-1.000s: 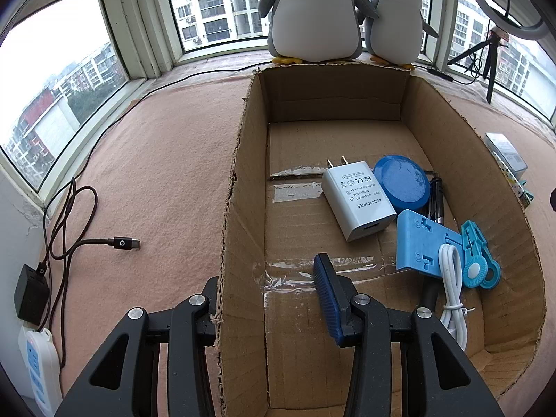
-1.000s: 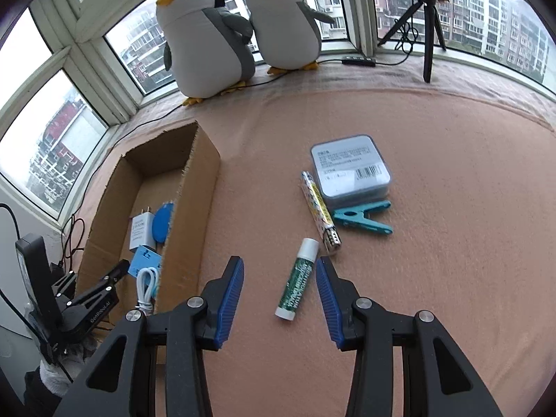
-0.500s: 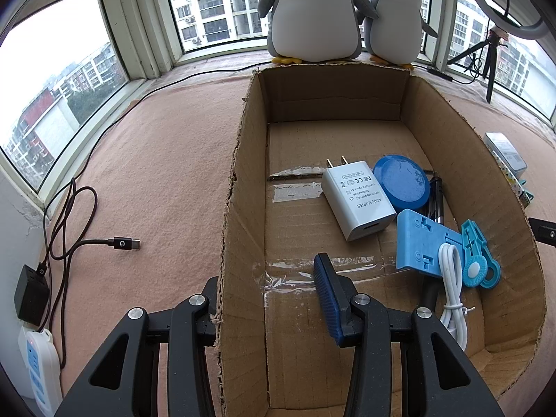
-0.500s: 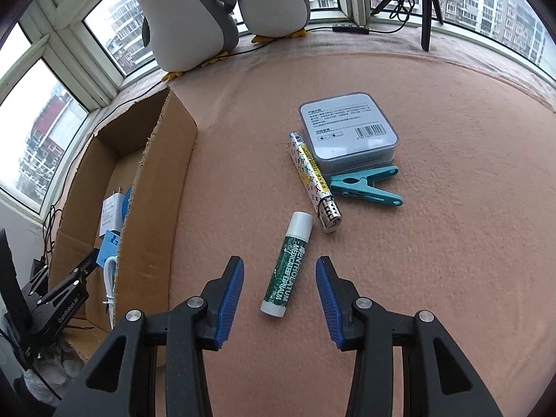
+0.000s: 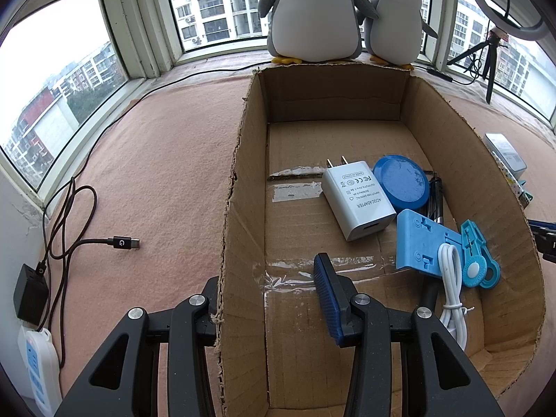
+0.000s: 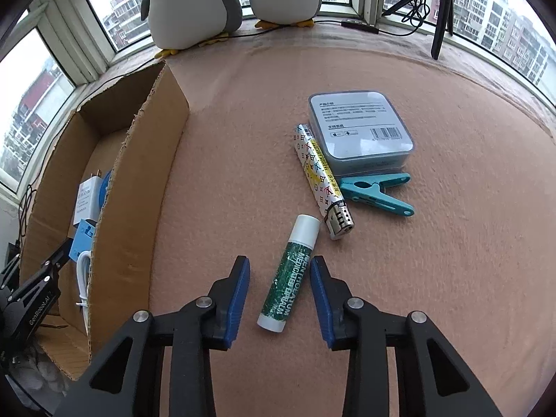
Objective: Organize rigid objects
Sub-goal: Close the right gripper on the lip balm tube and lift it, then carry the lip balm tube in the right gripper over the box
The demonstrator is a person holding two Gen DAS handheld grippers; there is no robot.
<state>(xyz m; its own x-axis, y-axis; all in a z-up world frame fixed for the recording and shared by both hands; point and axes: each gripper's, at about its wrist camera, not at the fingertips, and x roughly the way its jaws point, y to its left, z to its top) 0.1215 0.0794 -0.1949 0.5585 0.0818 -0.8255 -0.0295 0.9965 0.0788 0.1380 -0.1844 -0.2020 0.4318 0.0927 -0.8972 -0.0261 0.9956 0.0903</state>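
A green lip balm tube (image 6: 290, 271) with a white cap lies on the pink cloth. My right gripper (image 6: 279, 260) straddles it, and its jaws are closing with the blue pads still clear of the tube. Beyond it lie a patterned lighter (image 6: 321, 180), a teal clip (image 6: 375, 191) and a grey-blue case (image 6: 361, 132). My left gripper (image 5: 266, 271) stands open astride the left wall of the cardboard box (image 5: 243, 208). Its inner pad is apart from the wall. Inside the box are a white adapter (image 5: 358, 198), a blue disc (image 5: 399, 184), a blue block (image 5: 424, 243), a white cable (image 5: 451, 278) and a teal tool (image 5: 476, 260).
Two plush penguins (image 5: 312, 10) stand on the sill behind the box. A tripod (image 6: 441, 7) stands at the back right. Left of the box lie a dark USB cable (image 5: 118, 243), a black charger (image 5: 29, 295) and a white power strip (image 5: 38, 368). Windows ring the cloth.
My right gripper has come down and forward over the lip balm, and its jaws have narrowed around the tube. The left gripper and the box have not moved.
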